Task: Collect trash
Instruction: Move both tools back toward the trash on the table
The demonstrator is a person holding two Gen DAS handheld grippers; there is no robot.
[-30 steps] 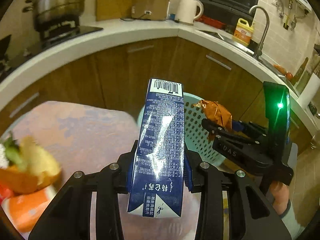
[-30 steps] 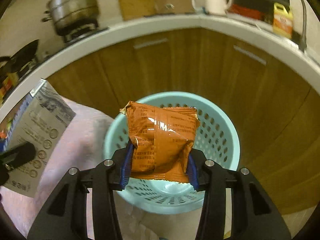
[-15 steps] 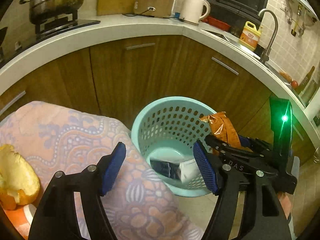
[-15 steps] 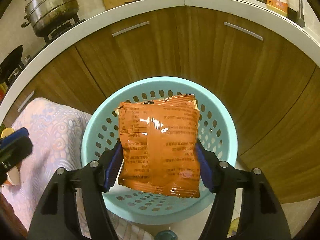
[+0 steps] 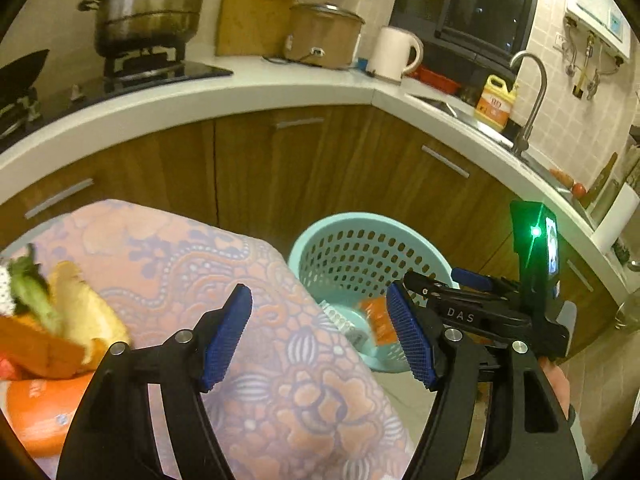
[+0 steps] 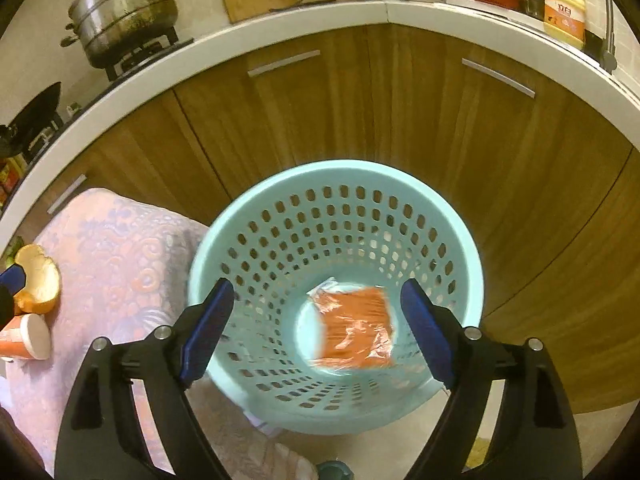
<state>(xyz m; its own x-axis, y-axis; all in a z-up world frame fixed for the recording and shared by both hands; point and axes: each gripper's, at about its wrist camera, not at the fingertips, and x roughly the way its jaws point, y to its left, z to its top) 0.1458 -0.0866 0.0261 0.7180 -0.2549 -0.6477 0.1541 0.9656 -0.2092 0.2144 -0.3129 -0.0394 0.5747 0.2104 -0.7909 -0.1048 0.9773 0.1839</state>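
Observation:
A light blue perforated basket (image 6: 460, 240) stands on the floor against the wooden cabinets; it also shows in the left wrist view (image 5: 320, 232). An orange snack packet (image 6: 356, 328) lies inside it, blurred, over a white-edged carton end (image 6: 322, 288). The packet (image 5: 374, 320) and carton (image 5: 344, 324) show in the left wrist view too. My right gripper (image 6: 316, 332) is open and empty above the basket. My left gripper (image 5: 320, 332) is open and empty over the edge of the patterned pink tablecloth (image 5: 192, 248).
Bread and greens (image 5: 76, 312) and an orange cup (image 5: 44, 412) lie on the cloth at the left; bread (image 6: 38, 280) and cup (image 6: 24, 340) show in the right view. The white counter (image 5: 240, 88) holds a steel pot (image 5: 148, 4), kettle (image 5: 394, 54) and detergent bottle (image 5: 494, 100).
My left gripper let the blue carton drop into the basket, opened and drew back over the table. My right gripper opened and the orange packet fell into the basket.

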